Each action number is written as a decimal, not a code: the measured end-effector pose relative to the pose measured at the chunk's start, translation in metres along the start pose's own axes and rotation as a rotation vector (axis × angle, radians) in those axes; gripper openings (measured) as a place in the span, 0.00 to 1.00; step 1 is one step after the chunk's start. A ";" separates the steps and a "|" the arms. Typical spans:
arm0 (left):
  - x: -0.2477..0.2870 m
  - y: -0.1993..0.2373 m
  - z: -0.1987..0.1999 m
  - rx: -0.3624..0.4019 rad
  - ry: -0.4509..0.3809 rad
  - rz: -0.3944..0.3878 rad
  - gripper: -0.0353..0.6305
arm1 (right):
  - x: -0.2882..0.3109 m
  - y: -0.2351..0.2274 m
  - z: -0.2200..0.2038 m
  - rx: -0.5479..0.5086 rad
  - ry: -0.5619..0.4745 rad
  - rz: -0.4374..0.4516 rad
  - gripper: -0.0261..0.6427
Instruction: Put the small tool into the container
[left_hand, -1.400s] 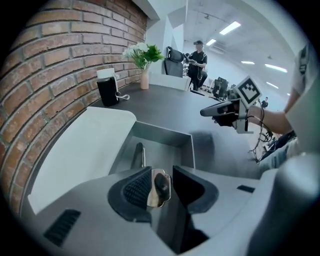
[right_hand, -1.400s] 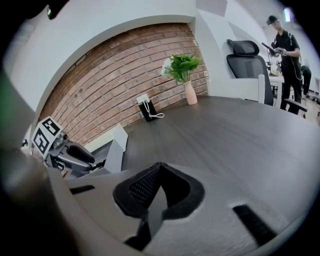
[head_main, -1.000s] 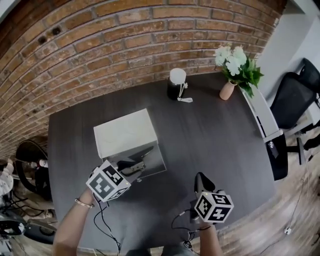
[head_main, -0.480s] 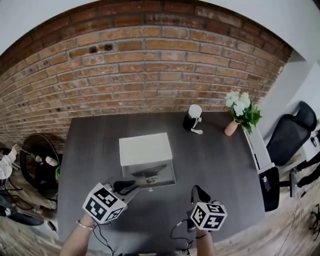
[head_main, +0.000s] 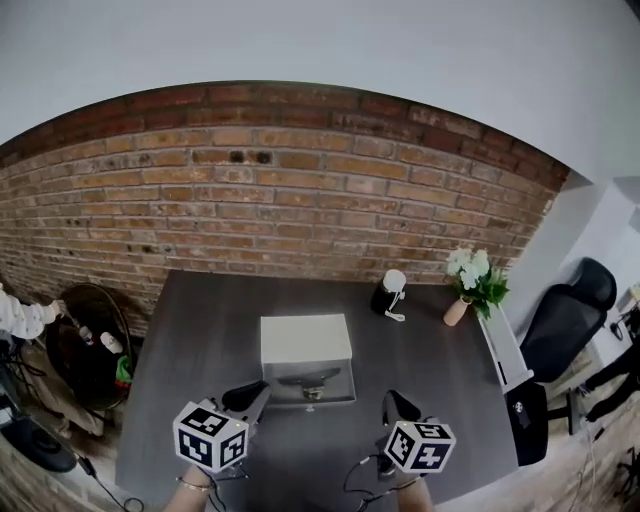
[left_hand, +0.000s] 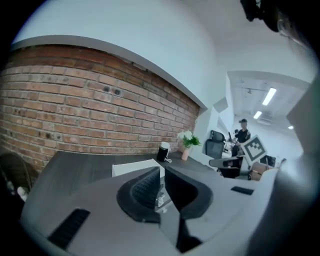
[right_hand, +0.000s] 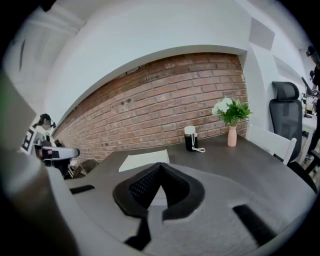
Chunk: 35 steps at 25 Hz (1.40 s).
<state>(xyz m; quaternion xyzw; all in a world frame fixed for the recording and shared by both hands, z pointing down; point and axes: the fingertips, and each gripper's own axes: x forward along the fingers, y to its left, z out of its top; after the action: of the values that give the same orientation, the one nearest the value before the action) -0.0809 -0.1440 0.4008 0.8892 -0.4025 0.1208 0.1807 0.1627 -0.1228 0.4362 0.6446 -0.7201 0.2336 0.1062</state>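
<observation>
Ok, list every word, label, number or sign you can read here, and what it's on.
None can be read.
Cubes on the left gripper (fingers closing, nothing between) and right gripper: square markers only, no words.
White container, black canister: no legible print.

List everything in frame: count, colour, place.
table: 1, dark grey, in front of the wall
brick wall: 1, red-brown, behind the table
container: 1, white with a clear front section, table centre
small tool: 1, dark, lying in the container's clear section
cylinder: 1, black with a white top and cord, far side of the table
vase: 1, pinkish, holding white flowers, far right corner
office chair: 1, black, right of the table
fan: 1, dark, on the floor to the left
left claw: 1, grey with black pads, near the container's front; jaws closing, nothing between them
right claw: 1, same colours, near edge on the right; shut, empty
</observation>
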 end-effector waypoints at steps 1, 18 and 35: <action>-0.005 0.004 0.005 -0.020 -0.028 0.027 0.09 | -0.004 0.005 0.007 -0.005 -0.014 0.009 0.04; -0.032 0.030 0.058 -0.045 -0.203 0.242 0.06 | -0.033 0.047 0.064 -0.073 -0.178 -0.028 0.04; -0.033 0.034 0.054 -0.040 -0.182 0.212 0.07 | -0.036 0.062 0.059 -0.050 -0.206 -0.055 0.04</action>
<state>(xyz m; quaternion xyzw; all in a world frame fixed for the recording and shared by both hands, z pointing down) -0.1247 -0.1655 0.3474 0.8452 -0.5113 0.0498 0.1474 0.1162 -0.1150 0.3562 0.6820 -0.7148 0.1449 0.0541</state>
